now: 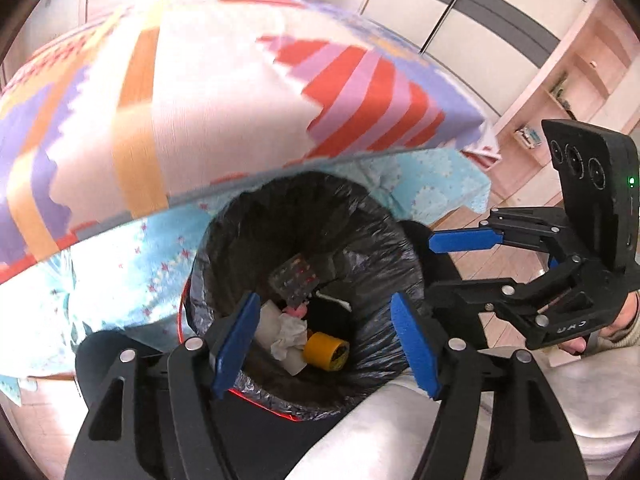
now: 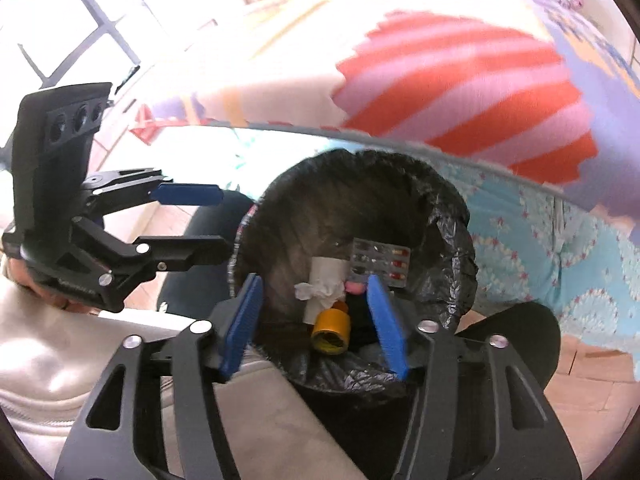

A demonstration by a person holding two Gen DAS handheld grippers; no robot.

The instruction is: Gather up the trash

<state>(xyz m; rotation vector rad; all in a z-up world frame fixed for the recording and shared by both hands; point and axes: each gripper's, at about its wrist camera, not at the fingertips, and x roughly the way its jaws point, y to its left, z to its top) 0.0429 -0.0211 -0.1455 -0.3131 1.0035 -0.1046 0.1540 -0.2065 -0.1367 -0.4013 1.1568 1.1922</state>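
A bin lined with a black bag stands on the floor against the bed. Inside lie a yellow tape roll, crumpled white tissue and a pill blister pack. My left gripper hovers over the bin's mouth, open, with nothing between its blue pads. My right gripper hangs beside it over the same bin, also open and empty.
The bed's patterned quilt overhangs a light blue sheet just behind the bin. Wooden floor and shelves lie to the right. A person's pale trouser leg is below the grippers. A dark rounded object sits by the bin.
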